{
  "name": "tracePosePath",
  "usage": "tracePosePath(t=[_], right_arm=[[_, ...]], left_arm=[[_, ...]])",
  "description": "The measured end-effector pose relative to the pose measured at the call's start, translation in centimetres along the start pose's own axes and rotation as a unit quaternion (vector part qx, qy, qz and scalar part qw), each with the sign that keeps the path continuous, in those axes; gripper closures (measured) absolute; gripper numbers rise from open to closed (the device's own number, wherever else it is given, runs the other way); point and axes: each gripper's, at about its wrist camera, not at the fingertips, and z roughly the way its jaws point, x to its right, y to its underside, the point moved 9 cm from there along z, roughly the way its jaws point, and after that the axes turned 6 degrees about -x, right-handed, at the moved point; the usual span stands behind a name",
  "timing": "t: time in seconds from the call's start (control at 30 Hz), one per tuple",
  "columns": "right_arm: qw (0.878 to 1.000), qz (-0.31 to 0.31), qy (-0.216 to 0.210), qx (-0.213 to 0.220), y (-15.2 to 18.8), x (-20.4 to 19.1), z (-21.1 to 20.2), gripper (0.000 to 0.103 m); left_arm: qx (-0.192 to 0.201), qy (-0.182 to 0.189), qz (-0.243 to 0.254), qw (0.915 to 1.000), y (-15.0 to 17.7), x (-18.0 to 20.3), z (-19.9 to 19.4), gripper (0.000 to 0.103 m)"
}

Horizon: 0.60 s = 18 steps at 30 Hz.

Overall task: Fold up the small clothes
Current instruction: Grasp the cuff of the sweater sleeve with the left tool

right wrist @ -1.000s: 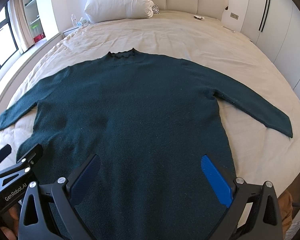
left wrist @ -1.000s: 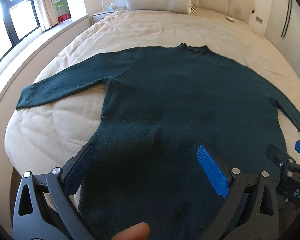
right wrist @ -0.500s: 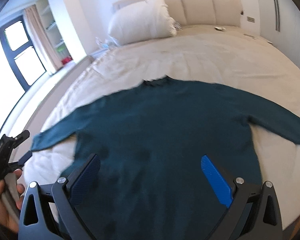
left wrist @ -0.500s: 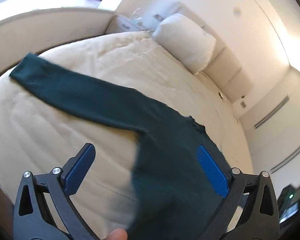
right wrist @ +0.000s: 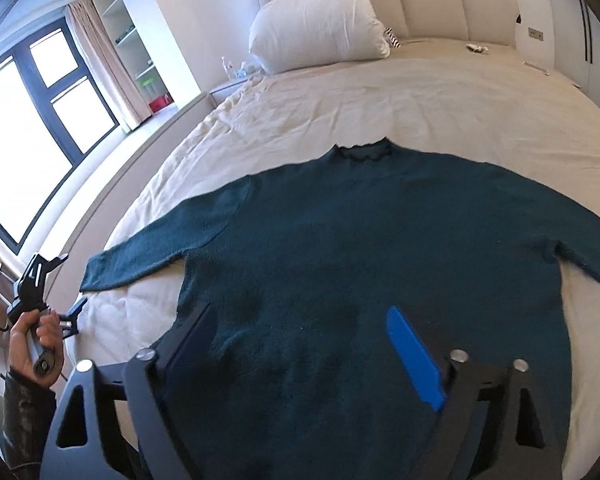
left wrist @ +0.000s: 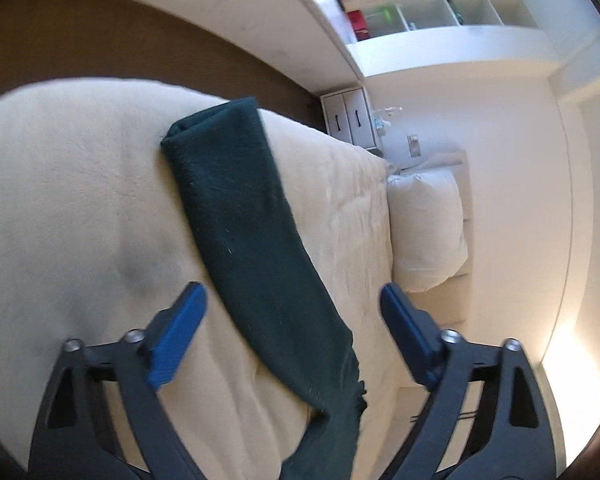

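A dark green sweater lies flat on the cream bed, collar toward the headboard, sleeves spread. In the left wrist view its left sleeve runs up between the fingers to the cuff. My left gripper is open and hovers above that sleeve; it also shows in the right wrist view, off the bed's left edge by the cuff. My right gripper is open above the sweater's lower body.
A white pillow lies by the padded headboard. A nightstand stands left of the bed, with a window and shelves beyond. The bed's left edge drops to a brown floor.
My left gripper has swung left off the sweater's body to the left sleeve near the bed's edge. My right gripper has turned a little left and stays over the lower body.
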Motion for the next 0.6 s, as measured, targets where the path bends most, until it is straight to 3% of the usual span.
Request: tracePosePath(t=[0.2, 0.43, 0.53, 0.6], right_arm=[[1.000, 0.008, -0.004, -0.017, 0.4, 0.6, 1.5, 0.019], [1.000, 0.015, -0.009, -0.022, 0.5, 1.2, 2.3, 0.020], [1.000, 0.018, -0.006, -0.022, 0.6, 1.7, 2.4, 0.022], [1.000, 0.021, -0.005, -0.021, 0.5, 2.0, 2.6, 0.025]], left_arm=[[0.016, 0.005, -0.047, 0.9988, -2.9, -1.5, 1.9, 0.019], [0.047, -0.003, -0.062, 0.9970, -5.1, -2.8, 3.6, 0.023], [0.046, -0.028, -0.049, 0.9973, -5.2, -2.8, 4.4, 0.047], [0.038, -0.045, -0.036, 0.9976, -5.7, -2.9, 5.2, 0.073]])
